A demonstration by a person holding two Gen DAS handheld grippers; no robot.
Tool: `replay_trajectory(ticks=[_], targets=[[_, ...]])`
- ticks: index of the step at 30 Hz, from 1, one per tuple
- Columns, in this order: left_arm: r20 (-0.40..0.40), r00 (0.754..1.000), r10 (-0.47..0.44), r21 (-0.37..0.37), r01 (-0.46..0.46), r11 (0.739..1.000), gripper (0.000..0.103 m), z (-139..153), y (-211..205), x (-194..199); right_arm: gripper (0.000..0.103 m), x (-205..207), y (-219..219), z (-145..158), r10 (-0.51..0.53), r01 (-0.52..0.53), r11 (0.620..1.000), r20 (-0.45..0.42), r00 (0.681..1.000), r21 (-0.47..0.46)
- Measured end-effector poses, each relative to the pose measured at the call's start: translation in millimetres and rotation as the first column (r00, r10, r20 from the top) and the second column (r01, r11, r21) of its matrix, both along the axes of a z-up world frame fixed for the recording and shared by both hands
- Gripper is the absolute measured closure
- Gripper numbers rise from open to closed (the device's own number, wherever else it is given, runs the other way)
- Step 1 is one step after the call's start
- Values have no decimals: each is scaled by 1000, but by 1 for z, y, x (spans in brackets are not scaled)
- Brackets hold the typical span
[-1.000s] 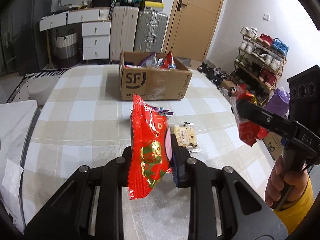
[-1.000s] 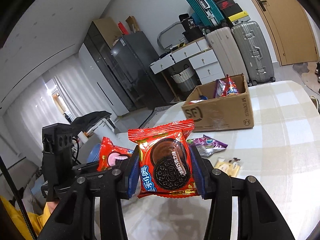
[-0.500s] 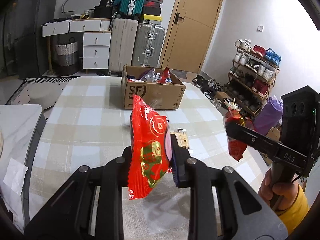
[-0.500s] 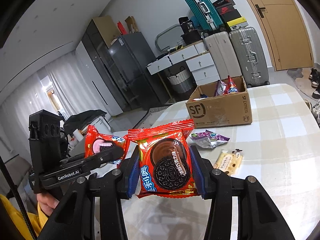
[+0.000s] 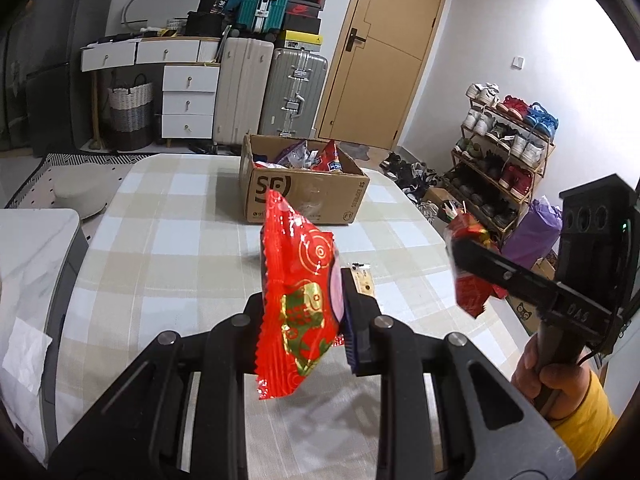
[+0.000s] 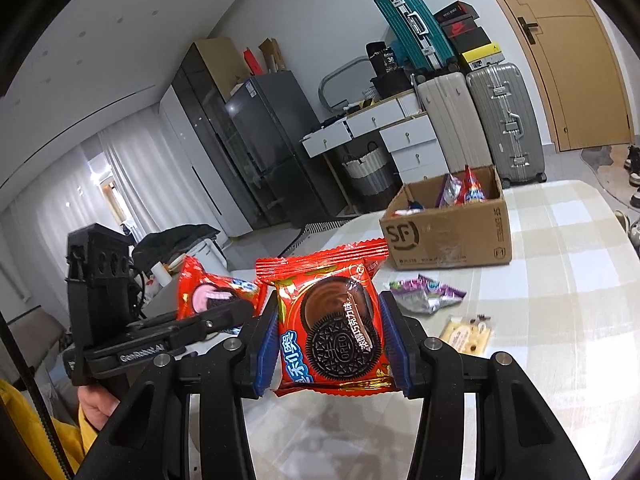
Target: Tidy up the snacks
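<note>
Both grippers grip red Oreo packets above the checked table (image 5: 168, 240): left gripper (image 5: 304, 308) clamps the pink-cream packet (image 5: 296, 304), right gripper (image 6: 330, 340) the chocolate packet (image 6: 332, 320).

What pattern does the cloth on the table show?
The tablecloth has a beige and white check; the left wrist view shows it best.

Two red cookie packets (image 6: 332, 328) (image 5: 298, 300), one cardboard box (image 6: 448, 236), two loose table snacks (image 6: 426, 294) (image 6: 466, 336).
</note>
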State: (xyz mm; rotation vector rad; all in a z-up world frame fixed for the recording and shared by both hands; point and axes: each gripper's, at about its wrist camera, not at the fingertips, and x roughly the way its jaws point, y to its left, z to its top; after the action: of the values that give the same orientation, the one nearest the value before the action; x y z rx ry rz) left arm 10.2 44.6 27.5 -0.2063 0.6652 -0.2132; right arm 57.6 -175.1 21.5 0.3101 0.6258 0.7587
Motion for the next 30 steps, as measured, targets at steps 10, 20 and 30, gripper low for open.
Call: replay_trajectory(ticks=[10, 20, 30], targets=[[63, 998, -24, 83, 19, 996, 82, 47, -4, 73, 56, 62, 12, 64, 63, -59, 997, 93, 994, -46], [0, 999, -52, 113, 51, 992, 82, 85, -16, 204, 56, 183, 26, 91, 19, -17, 995, 27, 999, -94], [-167, 984, -59, 80, 73, 994, 82, 45, -18, 357, 56, 288, 46, 48, -23, 8, 977, -69, 997, -212]])
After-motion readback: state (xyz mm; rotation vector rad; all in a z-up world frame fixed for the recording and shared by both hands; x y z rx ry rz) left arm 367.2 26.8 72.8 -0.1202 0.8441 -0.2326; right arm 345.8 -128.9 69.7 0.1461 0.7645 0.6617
